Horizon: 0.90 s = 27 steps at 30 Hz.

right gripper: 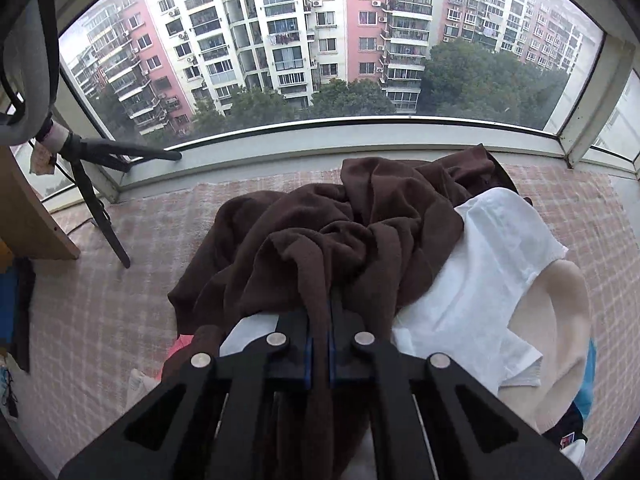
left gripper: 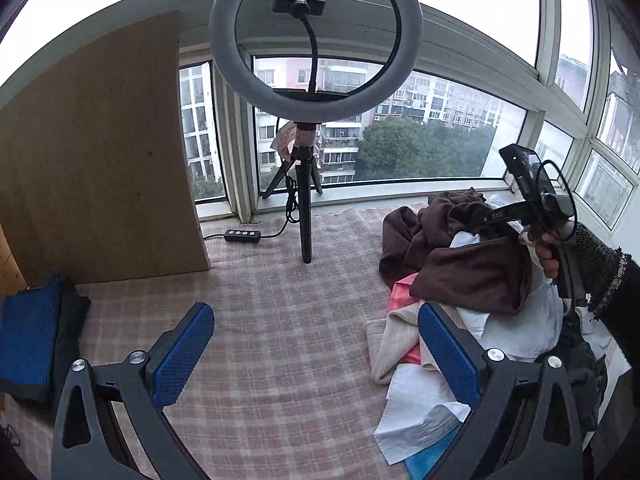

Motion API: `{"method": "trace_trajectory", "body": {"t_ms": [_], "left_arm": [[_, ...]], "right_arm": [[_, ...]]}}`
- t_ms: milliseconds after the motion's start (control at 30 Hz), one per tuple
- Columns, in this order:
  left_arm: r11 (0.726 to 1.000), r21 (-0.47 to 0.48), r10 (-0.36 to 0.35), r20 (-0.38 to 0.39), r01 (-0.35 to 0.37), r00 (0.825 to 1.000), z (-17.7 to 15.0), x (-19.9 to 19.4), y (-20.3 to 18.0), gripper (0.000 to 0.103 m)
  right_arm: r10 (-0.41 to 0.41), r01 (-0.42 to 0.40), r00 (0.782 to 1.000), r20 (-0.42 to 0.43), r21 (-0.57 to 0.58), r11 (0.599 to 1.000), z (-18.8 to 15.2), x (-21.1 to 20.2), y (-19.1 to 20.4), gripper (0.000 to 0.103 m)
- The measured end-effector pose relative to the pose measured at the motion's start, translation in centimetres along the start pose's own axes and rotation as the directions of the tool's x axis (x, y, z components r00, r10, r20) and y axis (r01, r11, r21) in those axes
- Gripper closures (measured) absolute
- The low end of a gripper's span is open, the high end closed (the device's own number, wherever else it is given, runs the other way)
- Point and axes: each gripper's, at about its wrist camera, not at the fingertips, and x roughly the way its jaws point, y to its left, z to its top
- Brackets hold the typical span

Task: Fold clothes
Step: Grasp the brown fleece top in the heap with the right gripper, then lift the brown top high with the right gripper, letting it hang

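Note:
A crumpled brown garment (right gripper: 340,232) tops a heap of clothes on the pink checked cloth (left gripper: 260,312). My right gripper (right gripper: 319,320) is shut on a fold of this brown garment, which runs between the blue pads and hangs down under the jaws. From the left wrist view the same brown garment (left gripper: 472,268) lies at the right, with the right gripper's body (left gripper: 532,204) and the person's hand (left gripper: 546,256) above it. My left gripper (left gripper: 316,344) stands open over bare cloth, left of the pile, nothing between its blue pads (left gripper: 182,354). A white shirt (right gripper: 480,280) lies under the brown one.
A ring light on a tripod (left gripper: 306,184) stands at the back middle, its cable and switch (left gripper: 242,236) on the cloth. A wooden board (left gripper: 96,152) leans at the left. A folded blue and dark stack (left gripper: 32,336) sits at far left. Windows bound the far side.

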Motion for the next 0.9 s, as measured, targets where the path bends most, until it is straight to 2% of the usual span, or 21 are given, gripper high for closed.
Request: {"method": "trace_trajectory", "body": {"t_ms": [133, 233, 367, 500, 567, 633, 733, 833, 900], "left_arm": [[0.999, -0.050, 0.020, -0.007, -0.020, 1.000, -0.7, -0.7, 2.5, 0.001], [0.997, -0.064, 0.037, 0.009, -0.036, 0.999, -1.1, -2.2, 3.9, 0.001], [0.995, -0.089, 0.051, 0.050, -0.046, 0.997, -1.5, -4.7, 5.8, 0.001], [0.993, -0.112, 0.042, 0.104, -0.030, 0.994, -1.6, -7.3, 7.6, 0.001], [0.994, -0.110, 0.037, 0.131, -0.022, 0.991, -1.7, -8.5, 8.5, 0.001], [0.995, -0.101, 0.029, 0.155, -0.013, 0.987, -1.8, -9.6, 9.4, 0.001], [0.995, -0.096, 0.012, 0.187, 0.006, 0.982, -2.0, -11.1, 11.2, 0.001], [0.995, -0.103, 0.015, 0.208, 0.007, 0.978, -2.5, -12.4, 13.5, 0.001], [0.993, -0.114, 0.015, 0.212, 0.010, 0.977, -2.9, -13.2, 15.3, 0.001]], "right_arm": [[0.015, -0.027, 0.982, 0.188, 0.063, 0.998, 2.6, -7.2, -0.9, 0.099], [0.054, -0.086, 0.949, 0.309, 0.092, 0.992, 4.2, -14.1, -0.6, 0.099], [0.072, -0.105, 0.897, 0.437, 0.052, 0.993, 5.1, -22.7, 1.9, 0.100], [0.094, -0.109, 0.825, 0.557, -0.006, 0.994, 5.8, -30.7, 6.2, 0.100], [0.130, -0.135, 0.789, 0.601, -0.037, 0.990, 5.8, -34.8, 8.4, 0.100], [0.129, -0.108, 0.753, 0.645, -0.073, 0.991, 5.4, -38.8, 11.4, 0.100], [0.186, -0.118, 0.719, 0.669, -0.146, 0.982, 4.5, -43.6, 16.2, 0.100], [0.228, -0.089, 0.673, 0.703, -0.229, 0.969, 2.7, -47.7, 21.8, 0.100], [0.283, -0.114, 0.658, 0.698, -0.279, 0.954, 1.7, -49.7, 25.3, 0.100]]}}
